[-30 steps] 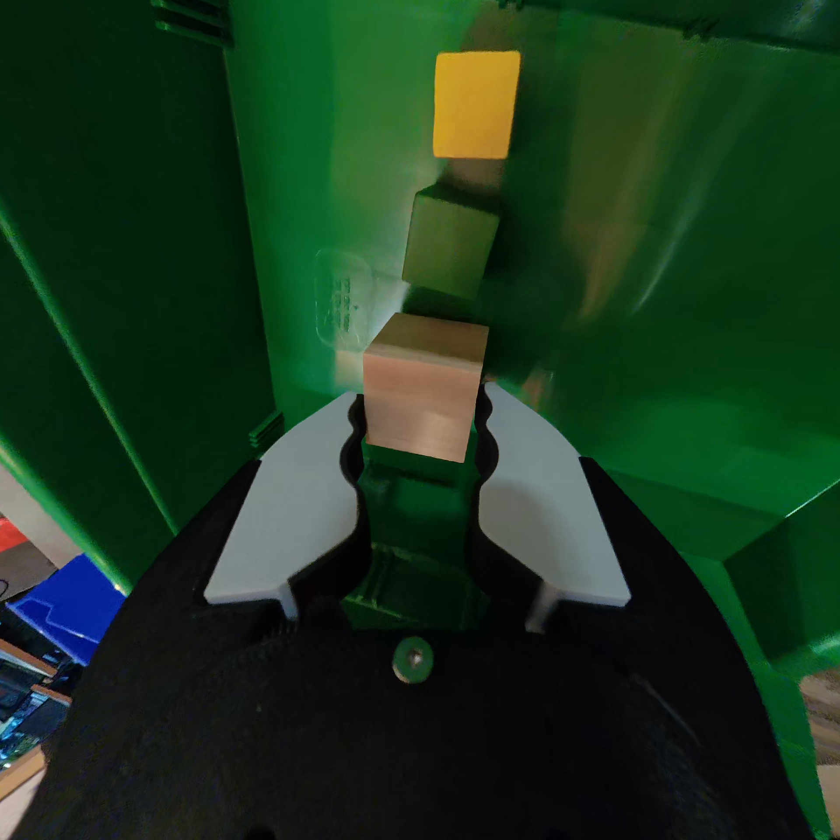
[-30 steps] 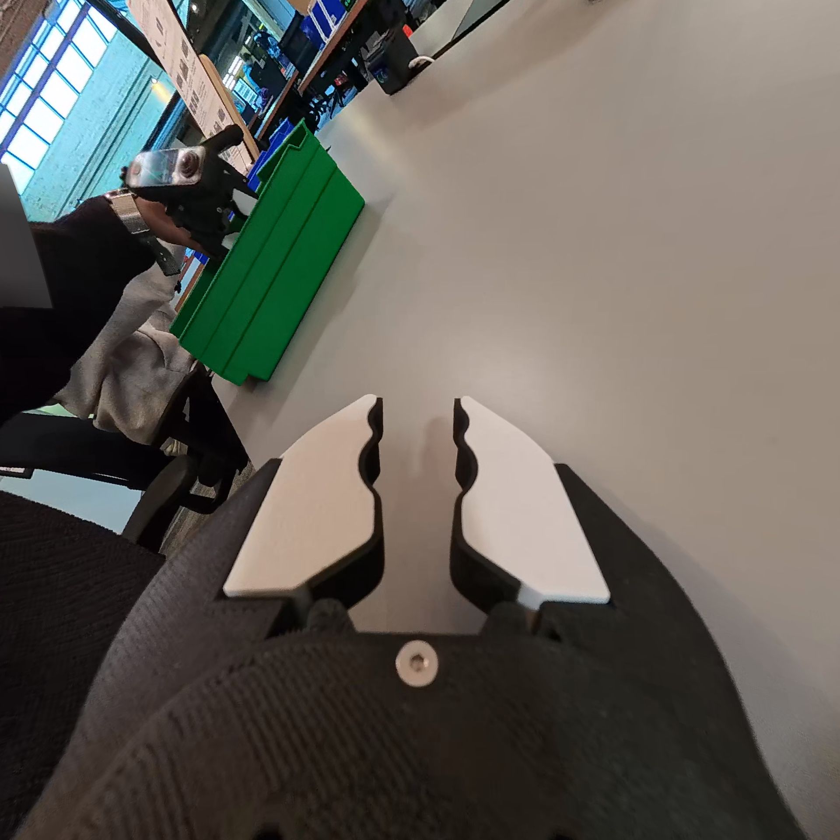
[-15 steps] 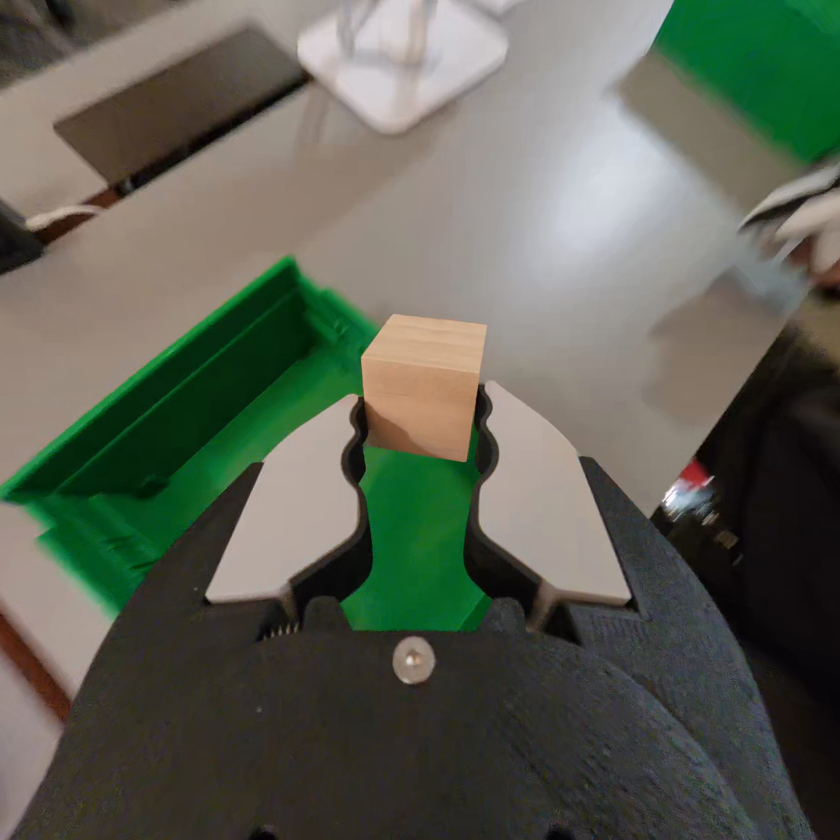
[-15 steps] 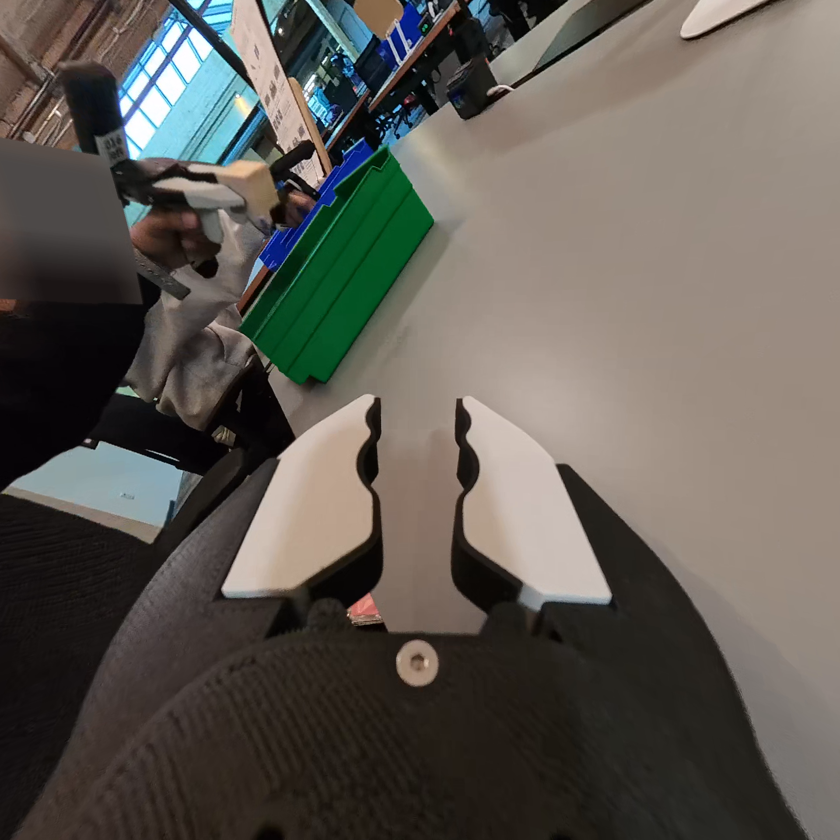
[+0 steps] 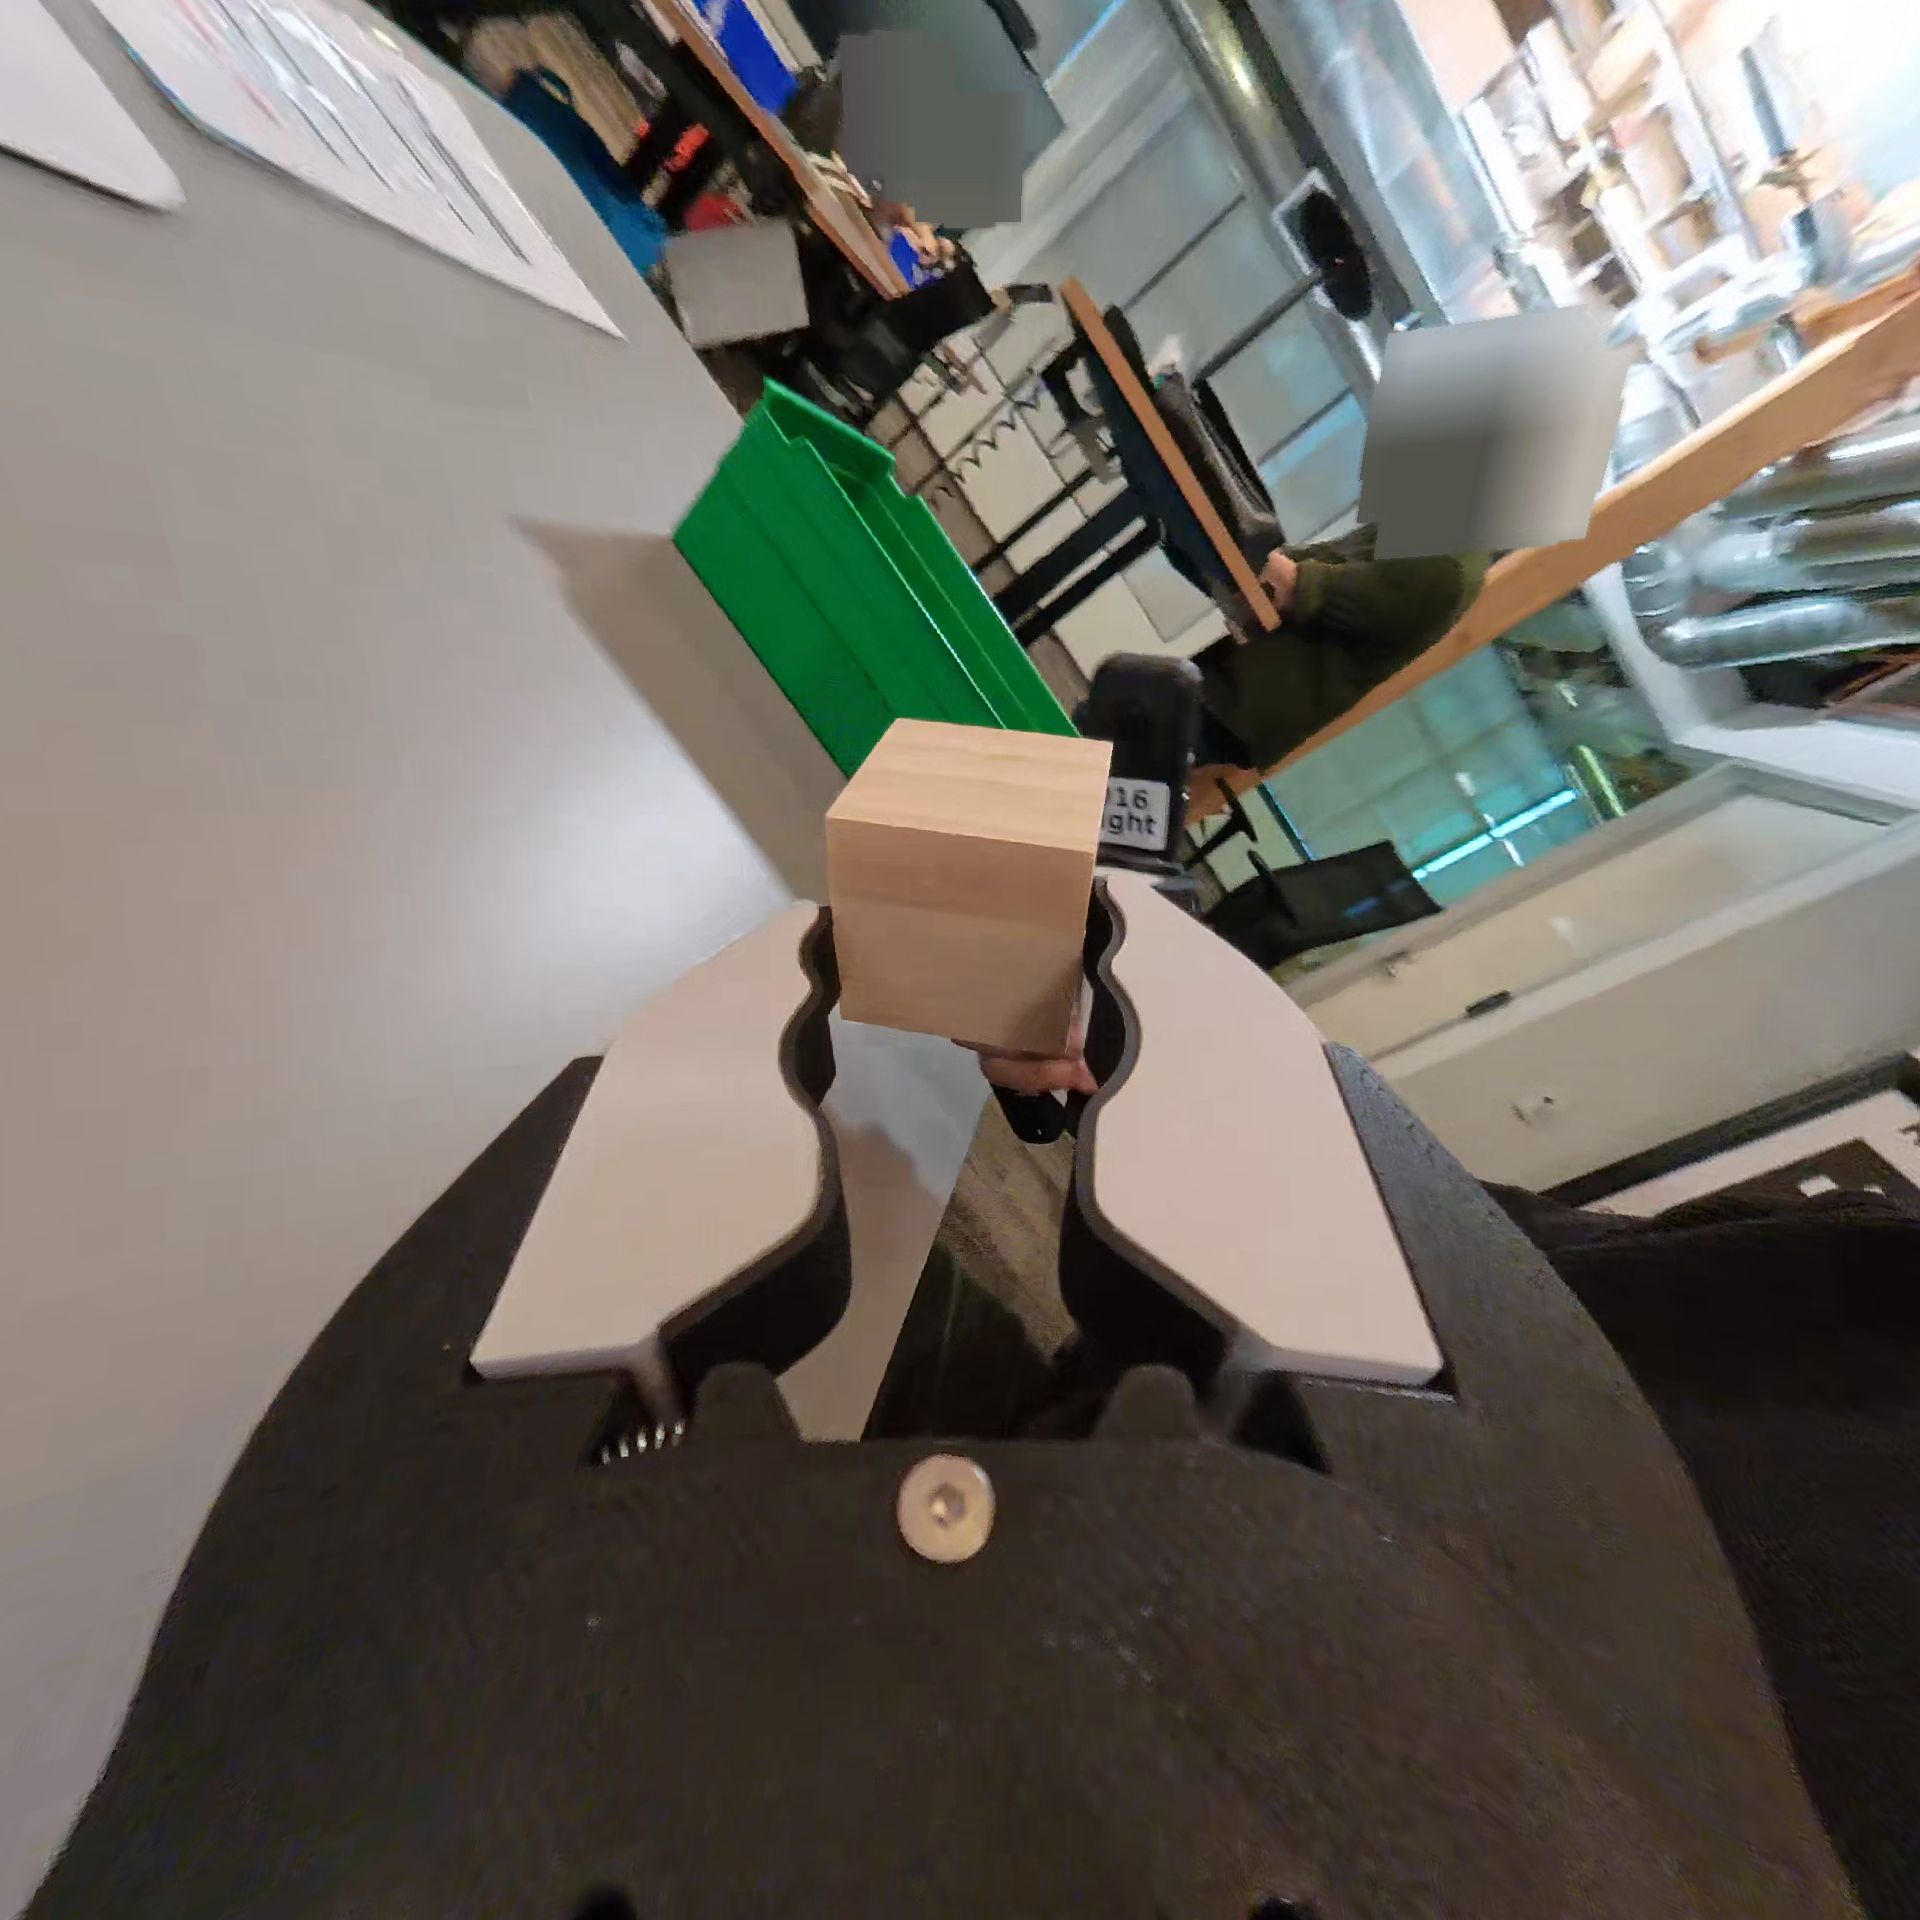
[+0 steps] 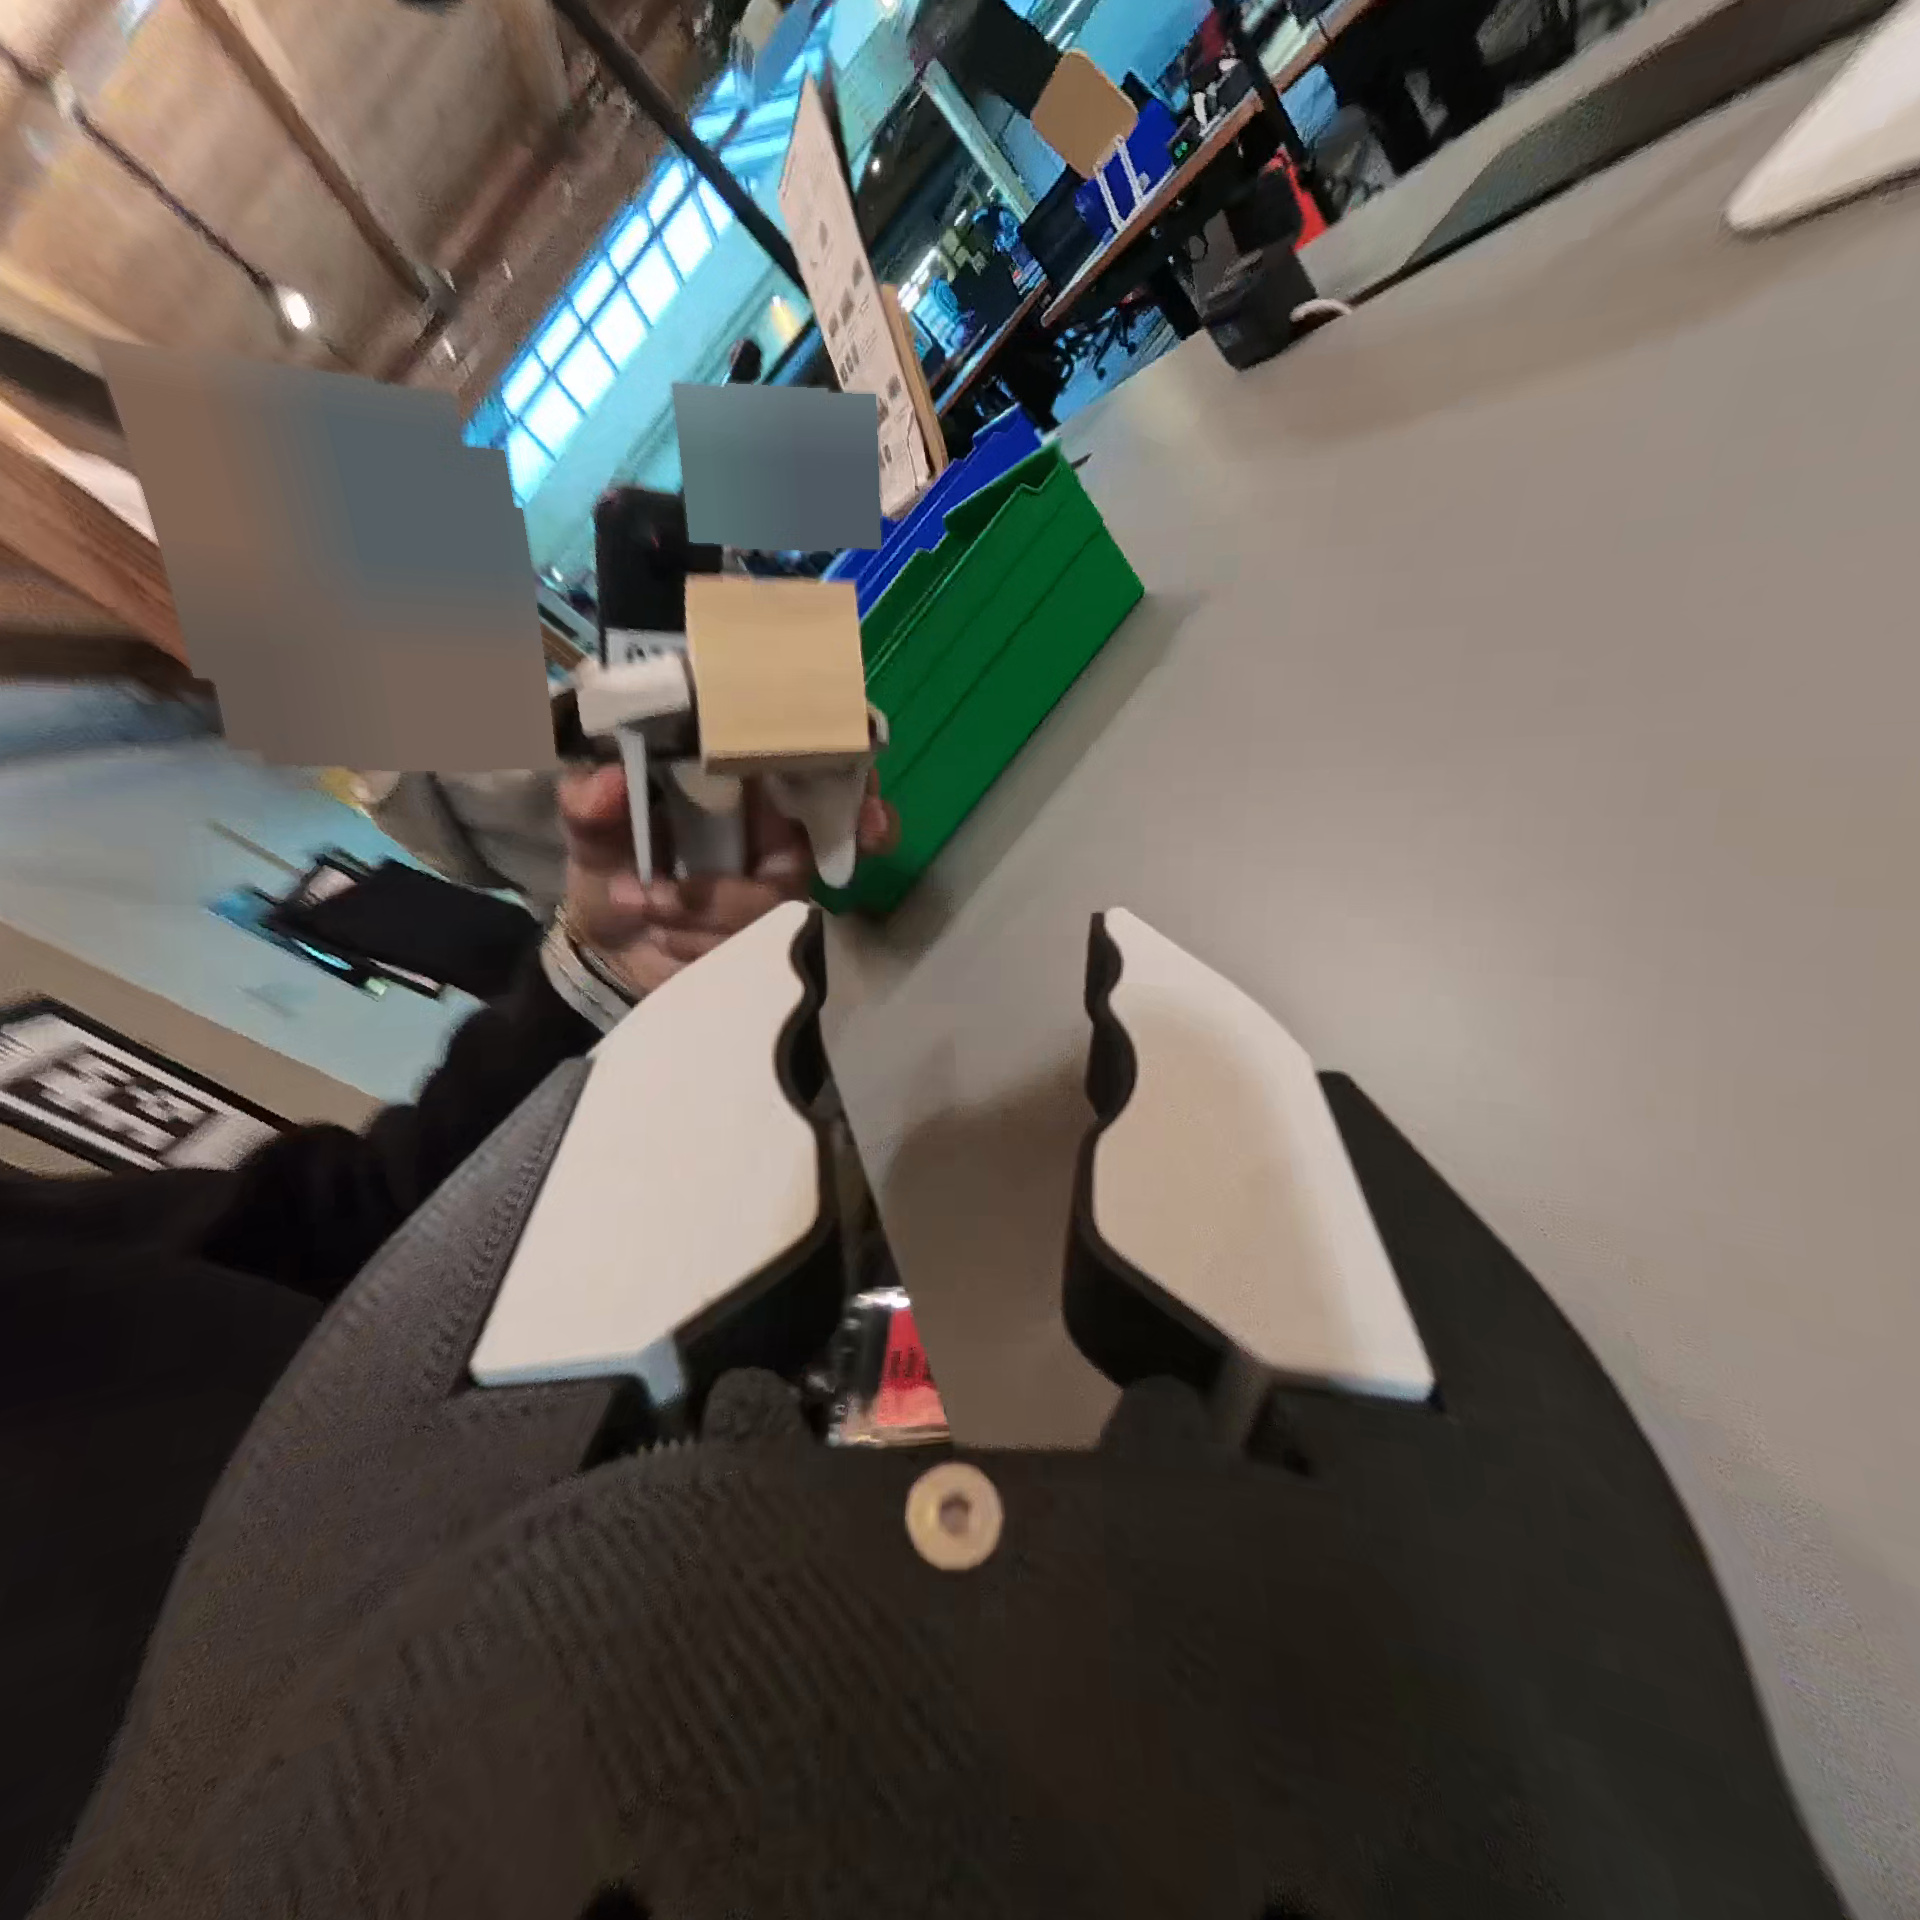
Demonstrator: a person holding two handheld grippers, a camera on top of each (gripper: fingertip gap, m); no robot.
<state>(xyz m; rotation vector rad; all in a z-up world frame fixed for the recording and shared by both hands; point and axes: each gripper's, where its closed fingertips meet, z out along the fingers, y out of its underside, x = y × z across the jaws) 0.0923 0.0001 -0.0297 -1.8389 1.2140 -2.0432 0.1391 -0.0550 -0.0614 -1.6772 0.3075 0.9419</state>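
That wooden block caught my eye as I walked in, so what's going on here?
A person holds a two-finger gripper in each hand. The left gripper is shut on a plain wooden cube, lifted clear of the grey table. The right gripper is open and empty, low over the same table, facing the cube. A green bin sits on the table beyond them, apart from both grippers.

Both wrist cameras sit close behind their own white fingers, rolled sideways, low beside the grey table point(image 5: 312, 831). They face each other: the right view finds the left gripper point(image 6: 774, 727) at eleven o'clock. Both share the green bin point(image 5: 852, 623).
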